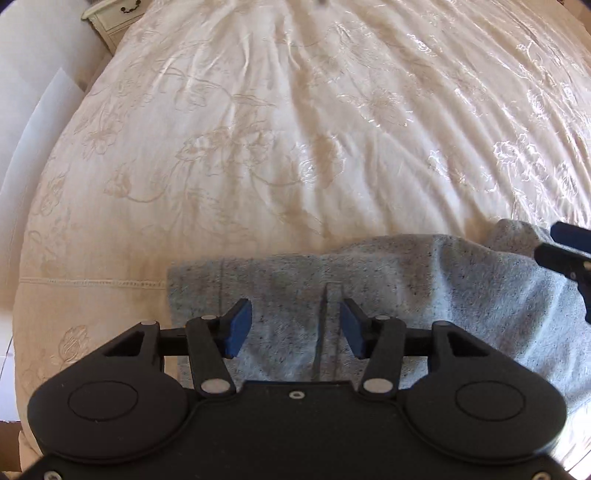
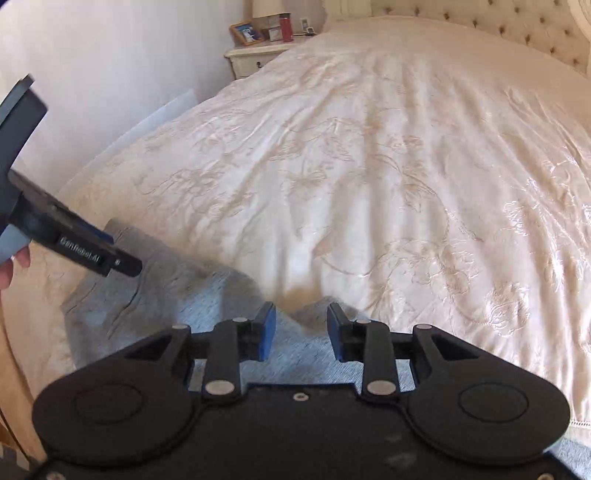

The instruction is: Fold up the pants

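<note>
Your grey pants [image 1: 388, 295] lie bunched at the near edge of a bed under a cream embroidered bedspread [image 1: 277, 129], and everything here is placed from that garment. Leftmost, well beyond the pants toward the far-left corner of the bed, stands a cream nightstand [image 2: 255, 61] with a framed picture [image 2: 246, 33] and a red cup [image 2: 285, 26] on top. Nearer, your hand [image 2: 11, 266] shows at the left frame edge, just left of the pants.

Your left gripper [image 1: 295, 326] hangs directly over the pants, close above the flecked cloth and pointing steeply down. Its blue pads stand well apart with only fabric seen below the gap; nothing is clamped between them, and a dark seam line [image 1: 321, 332] of the garment runs just inside the right-hand pad.

Further right, your right gripper [image 2: 301, 330] hovers at the far edge of the pants, where a raised fold [image 2: 314, 302] of grey cloth meets the bedspread. Its jaws are parted about halfway and hold nothing; the fold sits beyond the pads, and whether it touches them cannot be told. In the left wrist view this gripper enters at the right edge, above the rumpled right end of the pants. A tufted headboard [image 2: 517, 26] stands far beyond the pants at the bed's head.
</note>
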